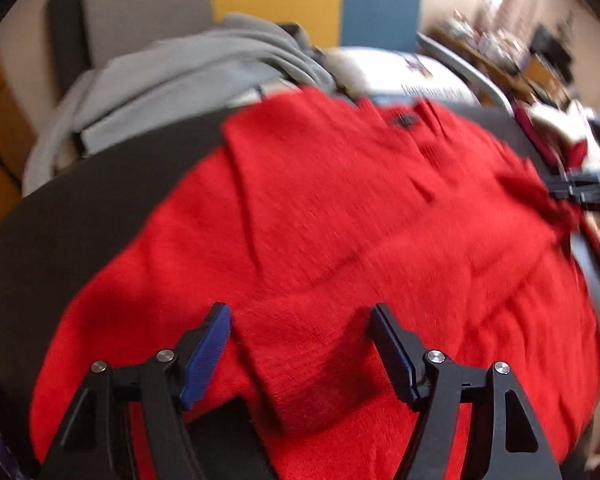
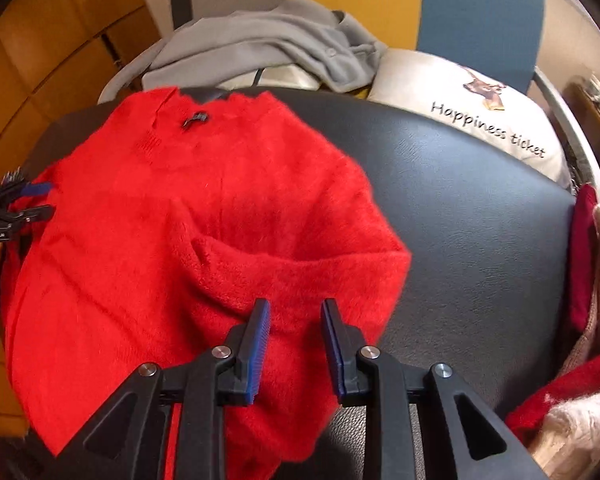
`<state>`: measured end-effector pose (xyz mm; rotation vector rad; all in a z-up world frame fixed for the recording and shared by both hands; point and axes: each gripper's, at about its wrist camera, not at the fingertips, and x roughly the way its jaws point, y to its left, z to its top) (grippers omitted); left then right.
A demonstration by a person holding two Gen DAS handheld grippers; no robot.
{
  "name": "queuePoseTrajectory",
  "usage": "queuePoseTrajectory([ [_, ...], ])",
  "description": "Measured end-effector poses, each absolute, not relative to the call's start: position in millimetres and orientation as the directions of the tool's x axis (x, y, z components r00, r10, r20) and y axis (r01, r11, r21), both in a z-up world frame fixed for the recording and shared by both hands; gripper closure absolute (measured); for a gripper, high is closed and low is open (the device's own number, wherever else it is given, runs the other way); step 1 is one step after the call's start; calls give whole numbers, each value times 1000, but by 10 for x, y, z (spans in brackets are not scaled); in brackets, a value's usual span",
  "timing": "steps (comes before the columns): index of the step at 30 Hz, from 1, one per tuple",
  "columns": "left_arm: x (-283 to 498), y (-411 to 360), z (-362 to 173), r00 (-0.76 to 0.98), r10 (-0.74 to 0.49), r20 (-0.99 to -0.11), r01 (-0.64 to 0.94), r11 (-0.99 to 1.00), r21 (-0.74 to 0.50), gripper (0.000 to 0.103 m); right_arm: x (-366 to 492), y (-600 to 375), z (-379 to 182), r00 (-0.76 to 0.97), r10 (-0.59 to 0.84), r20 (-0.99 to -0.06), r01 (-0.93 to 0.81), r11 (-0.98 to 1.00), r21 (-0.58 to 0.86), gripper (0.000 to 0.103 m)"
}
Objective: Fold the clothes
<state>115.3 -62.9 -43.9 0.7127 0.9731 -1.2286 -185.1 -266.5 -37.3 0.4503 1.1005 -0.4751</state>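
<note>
A fuzzy red sweater [image 1: 340, 216] lies spread on a black padded surface [image 2: 480, 240], with a sleeve folded over its body; it also shows in the right wrist view [image 2: 172, 220]. My left gripper [image 1: 300, 316] is open just above the sweater's folded sleeve end. My right gripper [image 2: 296, 308] is open with a narrower gap, with a fold of the sweater between its fingers. The right gripper shows at the right edge of the left wrist view [image 1: 576, 188]. The left gripper shows at the left edge of the right wrist view [image 2: 32, 200].
A grey garment [image 2: 268, 44] is heaped behind the surface. A white cushion printed "Happiness ticket" [image 2: 472, 120] lies at the back right. Red and cream clothes [image 2: 580, 360] are piled at the right. Yellow, grey and blue panels stand behind.
</note>
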Motion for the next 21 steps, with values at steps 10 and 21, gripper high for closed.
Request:
queuePoseTrajectory([
  [10, 1078, -513, -346, 79, -482, -872, 966, 253, -53, 90, -1793, -2692, -294, 402, -140, -905, 558, 821, 120, 77],
  [21, 987, -334, -124, 106, -560, -822, 943, 319, -95, 91, -1597, -2565, -443, 348, -294, -890, 521, 850, -77, 99],
])
